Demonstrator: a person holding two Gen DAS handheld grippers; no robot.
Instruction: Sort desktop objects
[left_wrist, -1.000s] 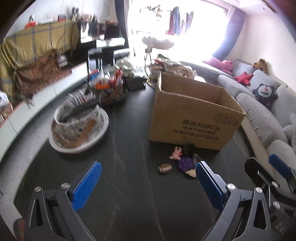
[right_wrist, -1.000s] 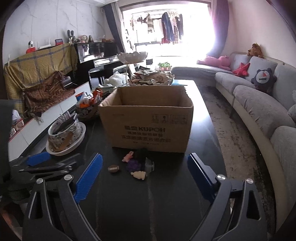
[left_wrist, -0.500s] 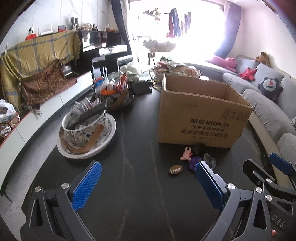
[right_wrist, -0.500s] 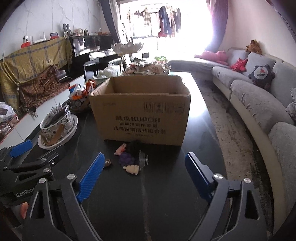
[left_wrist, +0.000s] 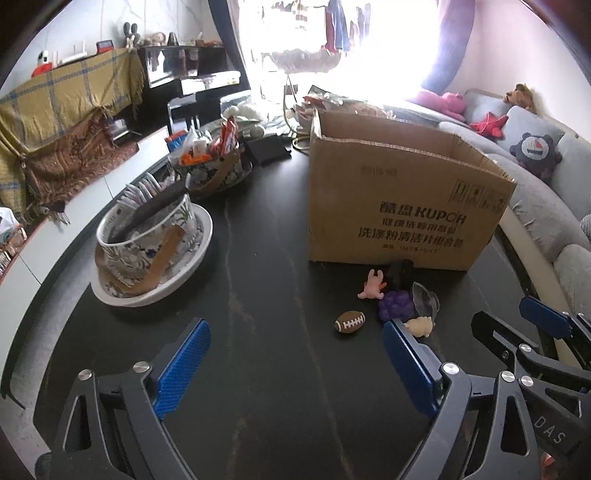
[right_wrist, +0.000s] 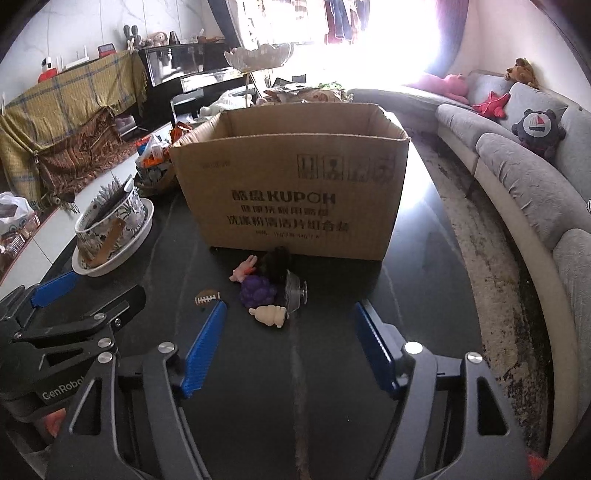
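the right tool (right_wrist: 288, 339), its blue-padded jaws spread but closing with nothing between them, hung over the dark marbled tabletop (right_wrist: 332, 387) and pointed down at a cluster of small toys. nearest its tips lay a cream, bottle-shaped figurine (right_wrist: 269, 315), just ahead of the gap and a little toward the left pad, its long axis running across the line of the jaws. just beyond it sat a purple grape-bunch toy (right_wrist: 257, 290), a clear plastic suction cup (right_wrist: 294, 291), a pink rabbit figure (right_wrist: 243, 272) and, off to the left, a small brown toy football (right_wrist: 207, 297). behind them all stood the open brown cardboard box (right_wrist: 291, 192). the left tool (left_wrist: 295, 354), also spread, empty and closing, had the football (left_wrist: 349, 322) lying ahead of its gap, toward its right pad, with the rest of the cluster further right. by my reading the right hand was nearer the figurine and the left hand better placed for the football; none of the toys was in the box yet.
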